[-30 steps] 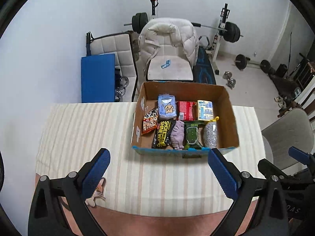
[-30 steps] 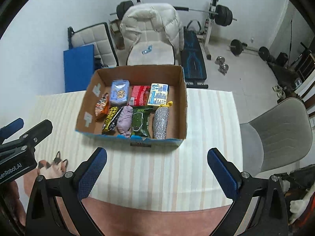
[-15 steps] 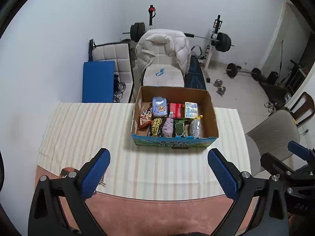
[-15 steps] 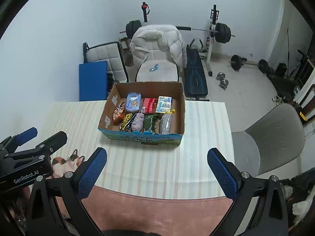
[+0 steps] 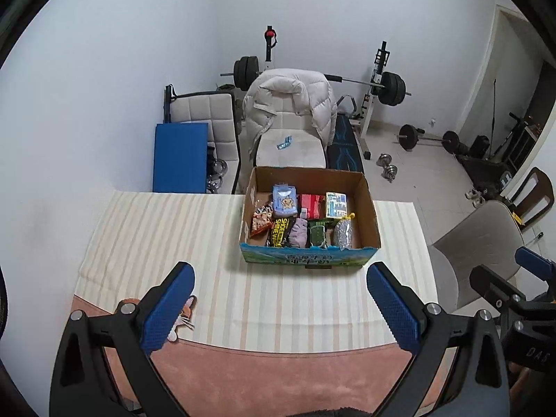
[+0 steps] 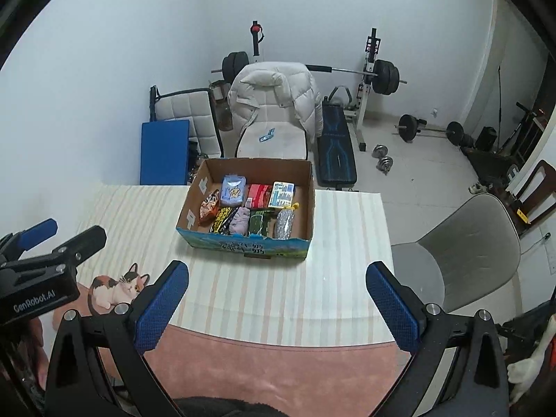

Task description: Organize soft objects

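An open cardboard box (image 5: 368,219) (image 6: 307,208) stands on the striped tablecloth (image 5: 166,236) (image 6: 347,278). It holds several soft packets in two rows, among them a light blue pack (image 5: 285,201) (image 6: 233,190), a purple cloth (image 5: 299,236) (image 6: 241,219) and a silver mesh pouch (image 5: 343,232) (image 6: 285,226). My left gripper (image 5: 279,307) is open and empty, high above the table's near edge. My right gripper (image 6: 276,307) is open and empty at the same height. Each gripper shows at the edge of the other's view.
A cat-shaped mat (image 6: 116,286) (image 5: 182,316) lies at the near left on the pink table top (image 5: 278,375). A grey chair (image 6: 465,253) stands to the right. Behind the table are a chair with a white puffer jacket (image 5: 292,104), a blue pad (image 5: 180,156) and weight equipment (image 5: 389,87).
Both grippers have pulled back and up from the box, which now looks smaller and farther. More of the room and the pink table edge shows. Both stay open.
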The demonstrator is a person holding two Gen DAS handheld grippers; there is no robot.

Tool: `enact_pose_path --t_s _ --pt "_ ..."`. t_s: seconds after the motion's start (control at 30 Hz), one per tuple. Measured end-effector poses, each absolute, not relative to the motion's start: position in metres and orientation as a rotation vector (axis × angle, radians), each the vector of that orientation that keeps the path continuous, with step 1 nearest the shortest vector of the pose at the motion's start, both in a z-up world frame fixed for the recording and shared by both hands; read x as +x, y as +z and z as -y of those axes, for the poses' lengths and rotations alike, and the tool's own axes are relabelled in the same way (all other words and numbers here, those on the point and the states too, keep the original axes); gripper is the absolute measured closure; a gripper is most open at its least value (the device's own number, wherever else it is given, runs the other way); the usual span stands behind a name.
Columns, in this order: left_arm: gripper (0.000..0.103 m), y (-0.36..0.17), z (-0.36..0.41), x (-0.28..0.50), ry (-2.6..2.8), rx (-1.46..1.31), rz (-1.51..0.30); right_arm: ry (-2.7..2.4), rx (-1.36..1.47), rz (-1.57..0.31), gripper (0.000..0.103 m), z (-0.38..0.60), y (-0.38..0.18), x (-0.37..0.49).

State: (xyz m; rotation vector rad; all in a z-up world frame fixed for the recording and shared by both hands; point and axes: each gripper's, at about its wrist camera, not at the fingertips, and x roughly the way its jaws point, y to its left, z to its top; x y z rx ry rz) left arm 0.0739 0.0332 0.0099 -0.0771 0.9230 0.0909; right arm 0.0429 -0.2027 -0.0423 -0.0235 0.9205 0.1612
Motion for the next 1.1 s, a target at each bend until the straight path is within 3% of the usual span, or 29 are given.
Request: enact_pose_path --t_s 1.1 --pt "0.001 0.014 -0.039 0.082 0.104 -0.078 -0.887 0.091 -0.039 -0.860 0.000 0.205 -0.028 0.057"
